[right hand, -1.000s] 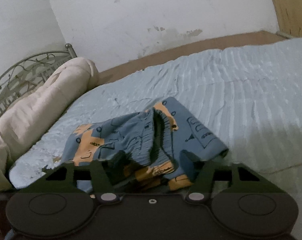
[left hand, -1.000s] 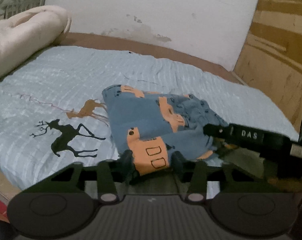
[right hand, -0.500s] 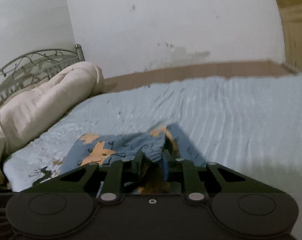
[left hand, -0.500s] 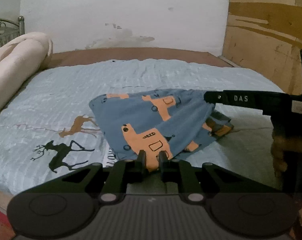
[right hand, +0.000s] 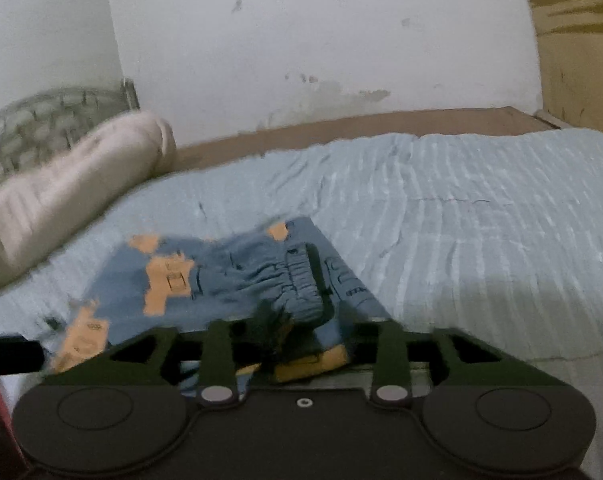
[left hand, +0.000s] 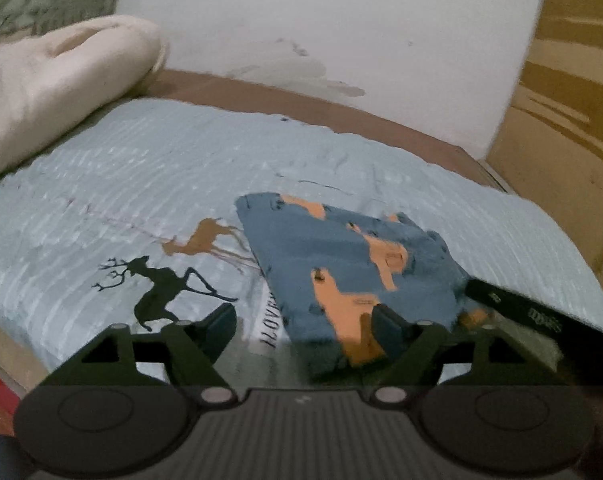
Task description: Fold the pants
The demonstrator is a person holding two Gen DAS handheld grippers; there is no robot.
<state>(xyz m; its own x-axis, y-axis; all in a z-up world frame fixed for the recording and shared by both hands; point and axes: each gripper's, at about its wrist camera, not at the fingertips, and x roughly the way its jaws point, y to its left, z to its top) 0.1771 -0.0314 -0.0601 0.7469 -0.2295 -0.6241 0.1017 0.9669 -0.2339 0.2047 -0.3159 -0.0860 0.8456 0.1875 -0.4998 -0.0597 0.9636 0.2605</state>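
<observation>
Small blue pants [left hand: 341, 264] with orange truck prints lie crumpled on the light blue bedspread [left hand: 173, 184]. My left gripper [left hand: 305, 328] is open, its fingers spread apart at the near edge of the pants. My right gripper [right hand: 301, 340] is open too, its fingers either side of the bunched elastic waistband [right hand: 301, 280]. The pants also show in the right wrist view [right hand: 189, 276]. The right gripper's finger [left hand: 513, 308] shows at the right of the left wrist view.
A rolled cream blanket [left hand: 53, 84] lies at the head of the bed by a metal headboard [right hand: 33, 124]. A white wall [left hand: 321, 32] stands behind, wooden panels [left hand: 569, 112] to the right. Deer prints [left hand: 161, 288] mark the bedspread.
Both grippers were shut on the pants half a second ago and have opened. The pants have dropped back onto the bed in a loose heap.
</observation>
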